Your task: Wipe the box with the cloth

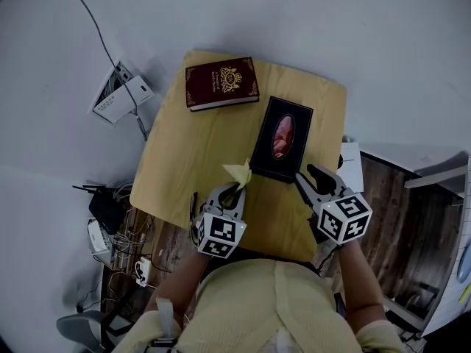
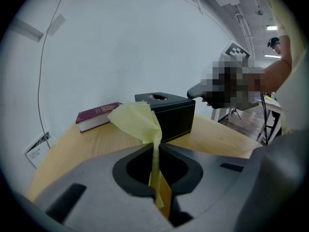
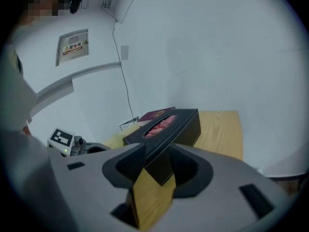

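A small table (image 1: 184, 160) of pale yellow wood with rounded corners stands against a plain white wall (image 1: 368, 35). Dark wood-look flooring (image 1: 390, 226) shows to its right. A thin cable (image 1: 96, 31) runs along the wall, a white leaflet (image 1: 121, 94) lies beside the table's far left corner, and a tangle of wires and plugs (image 1: 118, 226) sits low at the left. On the far part of the table lies a dark red book (image 1: 221, 83) with a gold ornament, well apart from the grippers. The box (image 1: 268, 153), black and stitched like leather, has an oval opening with something pink in it. It stands right of the table's middle. The right gripper (image 1: 313, 176) clamps the box's near corner. The left gripper (image 1: 234, 193), just beside the box, has its jaws closed on a soft, crumpled yellow cloth (image 1: 239, 173).
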`<state>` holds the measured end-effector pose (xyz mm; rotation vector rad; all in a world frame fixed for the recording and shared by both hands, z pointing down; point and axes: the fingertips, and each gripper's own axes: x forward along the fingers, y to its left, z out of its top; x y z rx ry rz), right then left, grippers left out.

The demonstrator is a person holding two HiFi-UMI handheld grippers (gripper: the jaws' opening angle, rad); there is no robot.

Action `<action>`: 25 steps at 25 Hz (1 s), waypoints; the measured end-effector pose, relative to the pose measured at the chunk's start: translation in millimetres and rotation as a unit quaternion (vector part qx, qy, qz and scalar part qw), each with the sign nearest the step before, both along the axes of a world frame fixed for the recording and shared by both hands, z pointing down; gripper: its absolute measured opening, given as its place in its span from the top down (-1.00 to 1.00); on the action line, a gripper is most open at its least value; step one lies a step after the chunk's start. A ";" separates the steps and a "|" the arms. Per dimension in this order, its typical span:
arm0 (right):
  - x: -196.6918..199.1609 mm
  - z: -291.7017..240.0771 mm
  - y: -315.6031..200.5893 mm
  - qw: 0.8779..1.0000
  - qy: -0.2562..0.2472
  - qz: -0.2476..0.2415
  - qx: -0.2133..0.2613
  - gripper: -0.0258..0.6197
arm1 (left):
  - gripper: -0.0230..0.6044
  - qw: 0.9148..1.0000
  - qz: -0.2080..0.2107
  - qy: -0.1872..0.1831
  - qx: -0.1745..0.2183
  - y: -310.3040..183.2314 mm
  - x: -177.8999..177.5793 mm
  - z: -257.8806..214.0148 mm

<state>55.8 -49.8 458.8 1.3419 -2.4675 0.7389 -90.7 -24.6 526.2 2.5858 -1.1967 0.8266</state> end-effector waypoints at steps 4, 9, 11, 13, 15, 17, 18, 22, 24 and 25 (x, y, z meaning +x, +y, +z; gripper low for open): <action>6.5 -2.7 4.2 1.000 -0.003 0.012 0.003 0.41 | 0.83 0.999 0.018 -0.010 -0.028 0.6 13.1 14.1; 15.0 -4.5 8.9 1.000 -0.005 0.026 0.006 0.43 | 0.82 0.998 0.048 -0.014 -0.043 -2.0 32.6 18.1; 18.7 -5.0 10.4 0.999 -0.007 0.032 0.007 0.43 | 0.83 0.997 0.063 -0.012 -0.047 -1.2 41.7 17.6; 22.2 -4.8 11.4 0.999 -0.007 0.036 0.007 0.44 | 0.83 0.995 0.081 -0.012 -0.050 0.2 52.9 17.8; 24.5 -5.0 11.5 0.999 -0.008 0.038 0.008 0.44 | 0.82 0.994 0.100 -0.013 -0.052 1.8 65.3 17.8; 26.1 -5.7 11.7 0.999 -0.009 0.040 0.008 0.44 | 0.82 0.992 0.116 -0.012 -0.054 4.2 77.8 17.2; 27.0 -5.8 12.0 0.999 -0.009 0.040 0.008 0.44 | 0.83 0.991 0.123 -0.010 -0.055 5.8 84.1 17.0; 32.5 -5.4 13.3 0.999 -0.009 0.045 0.007 0.44 | 0.83 0.987 0.149 -0.006 -0.060 13.7 107.0 17.7; 35.4 -5.0 13.8 0.999 -0.009 0.048 0.006 0.44 | 0.82 0.985 0.163 -0.006 -0.061 17.5 116.5 18.2; 36.8 -4.9 13.7 0.999 -0.009 0.050 0.006 0.44 | 0.82 0.984 0.169 -0.006 -0.061 19.0 120.4 18.5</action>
